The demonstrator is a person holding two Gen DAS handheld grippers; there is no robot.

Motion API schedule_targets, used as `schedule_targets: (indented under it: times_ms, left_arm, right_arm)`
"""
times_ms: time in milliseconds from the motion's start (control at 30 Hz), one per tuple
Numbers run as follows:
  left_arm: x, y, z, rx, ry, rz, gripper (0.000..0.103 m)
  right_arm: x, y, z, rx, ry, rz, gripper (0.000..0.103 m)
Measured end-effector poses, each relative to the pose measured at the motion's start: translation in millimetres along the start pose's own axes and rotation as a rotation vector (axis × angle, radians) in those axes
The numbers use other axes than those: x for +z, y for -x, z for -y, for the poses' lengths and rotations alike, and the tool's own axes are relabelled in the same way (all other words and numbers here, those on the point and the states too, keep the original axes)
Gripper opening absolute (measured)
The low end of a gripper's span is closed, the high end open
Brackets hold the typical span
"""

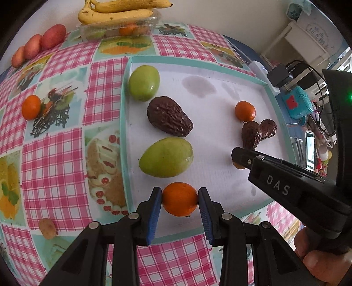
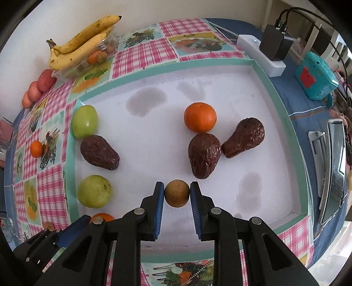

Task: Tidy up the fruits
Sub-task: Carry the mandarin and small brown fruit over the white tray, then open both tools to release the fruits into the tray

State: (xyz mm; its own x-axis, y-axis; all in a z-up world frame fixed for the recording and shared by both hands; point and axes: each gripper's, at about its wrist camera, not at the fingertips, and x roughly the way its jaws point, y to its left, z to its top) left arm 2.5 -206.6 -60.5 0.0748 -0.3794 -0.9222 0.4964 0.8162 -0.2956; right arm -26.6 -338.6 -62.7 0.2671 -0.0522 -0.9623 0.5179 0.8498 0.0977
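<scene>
My left gripper is shut on an orange tangerine, held over the near edge of the white tray. My right gripper is shut on a small round brown fruit above the tray's near part. In the tray lie two green mangoes, a brown avocado between them, another tangerine and two more avocados. The right gripper's body shows at the right of the left wrist view.
On the checked tablecloth left of the tray sit a loose tangerine and a small brown fruit. Bananas lie on a clear plastic box at the back, with red fruits beside it. A power strip and teal box stand right.
</scene>
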Motion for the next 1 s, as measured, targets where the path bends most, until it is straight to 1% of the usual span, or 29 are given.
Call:
schedule_targets:
  times_ms: [567,600,667,733,767,800,1000]
  left_arm:
    - [2,-3,0,0.004,-0.019,-0.001,0.039]
    - [2,-3,0,0.005,-0.019,-0.001,0.039]
    - [2,-3,1,0.009,-0.023,0.001,0.039]
    - [3,-3,1,0.006,-0.022,0.003,0.043]
    - [3,-2,1,0.003,-0.021,0.005,0.051]
    - [3,-1,1,0.001,-0.022,0.008,0.054]
    - [5,9,-1,-0.008,-0.032,0.03,0.054]
  right_arm:
    - [1,-2,2,-0.009,-0.013,-0.002,0.026]
    - [1,-1,3,-0.01,-0.012,-0.001,0.026]
    - [2,0,3,-0.008,-0.011,0.003,0.031]
    - [2,2,3,-0.009,-0.008,0.011,0.033]
    - [2,3,3,-0.01,-0.007,0.015,0.033]
    - [3,4,3,-0.009,-0.008,0.021,0.033]
    - [4,11,4,-0.006,-0.02,0.051,0.033]
